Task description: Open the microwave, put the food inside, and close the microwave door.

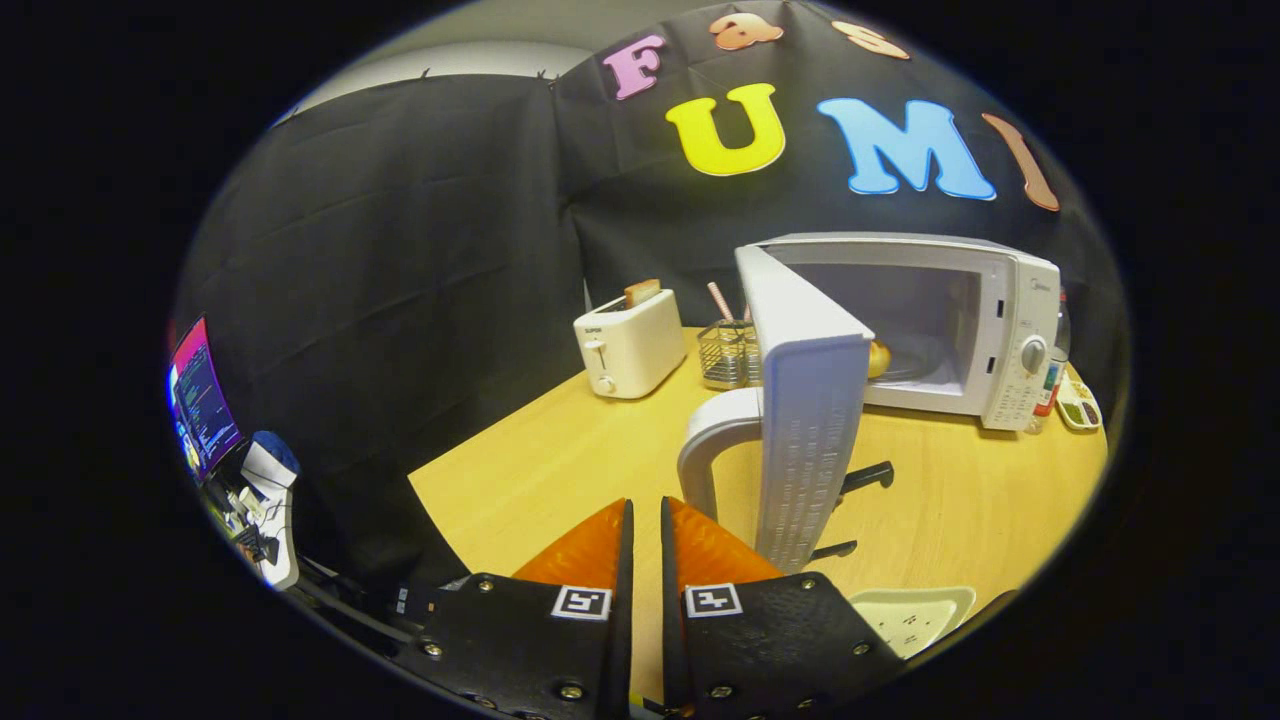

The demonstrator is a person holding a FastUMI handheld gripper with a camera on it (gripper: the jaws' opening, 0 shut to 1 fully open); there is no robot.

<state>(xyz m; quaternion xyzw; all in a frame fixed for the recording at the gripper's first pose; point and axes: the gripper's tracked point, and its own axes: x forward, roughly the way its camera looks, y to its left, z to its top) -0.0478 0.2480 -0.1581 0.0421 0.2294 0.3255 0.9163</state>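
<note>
One wooden table (560, 450) under microwave (960, 330), door (810, 400) open; gripper (645, 520) nearly pressed together, empty.

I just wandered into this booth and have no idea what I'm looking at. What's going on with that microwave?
A person is working a handheld gripper at a wooden table. The microwave stands open, its door swung wide toward the gripper, and a piece of food already sits inside. The gripper's fingers are nearly together and hold nothing, just short of the door's handle. Only closing the door seems left. A toaster stands further back.
</note>
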